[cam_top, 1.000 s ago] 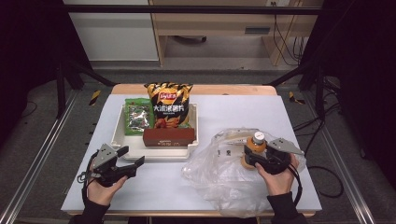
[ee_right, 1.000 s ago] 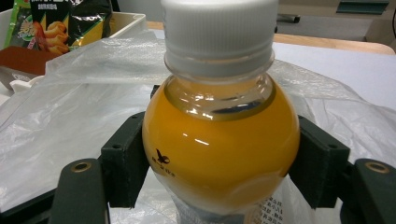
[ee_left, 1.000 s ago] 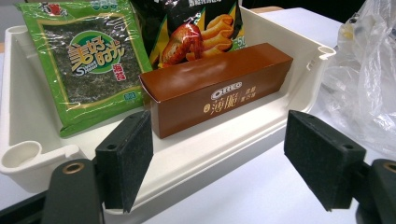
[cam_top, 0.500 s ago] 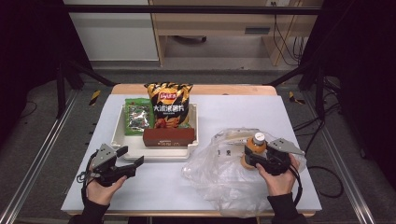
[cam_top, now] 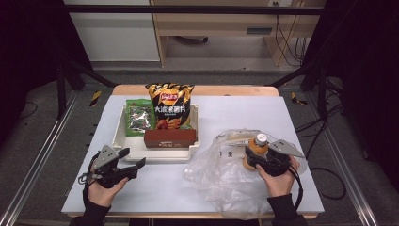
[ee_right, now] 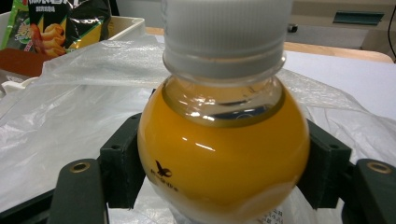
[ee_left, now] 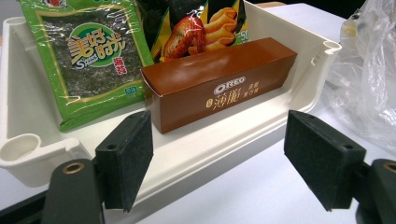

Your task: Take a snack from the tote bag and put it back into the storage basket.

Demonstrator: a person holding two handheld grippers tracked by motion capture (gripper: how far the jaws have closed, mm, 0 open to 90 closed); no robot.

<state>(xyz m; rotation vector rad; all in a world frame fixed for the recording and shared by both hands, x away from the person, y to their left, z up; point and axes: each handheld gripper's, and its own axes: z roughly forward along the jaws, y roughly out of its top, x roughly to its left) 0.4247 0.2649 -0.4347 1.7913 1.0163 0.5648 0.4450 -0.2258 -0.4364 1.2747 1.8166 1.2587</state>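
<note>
Juice bottle (ee_right: 223, 158), round-bellied with orange liquid and a white cap, sits between the pads of the right gripper (ee_right: 224, 168), which press on both of its flanks in the right gripper view. From above, that right gripper (cam_top: 263, 157) holds the bottle (cam_top: 256, 147) upright over a crumpled clear plastic bag (cam_top: 221, 174) lying on the white table (cam_top: 235, 108), right of the tray (cam_top: 193, 141). The close view adds the small bird mark on the bottle, too fine to see from above.

The left gripper (ee_left: 219, 158) stands wide with nothing between its pads, aimed at the tray's near wall (ee_left: 224, 140). Its view shows a brown Oreo box (ee_left: 219, 84), a green seaweed pack (ee_left: 88, 56) and a chips bag (ee_left: 196, 28) inside. From above, the left gripper (cam_top: 129, 165) rests just before the tray.
</note>
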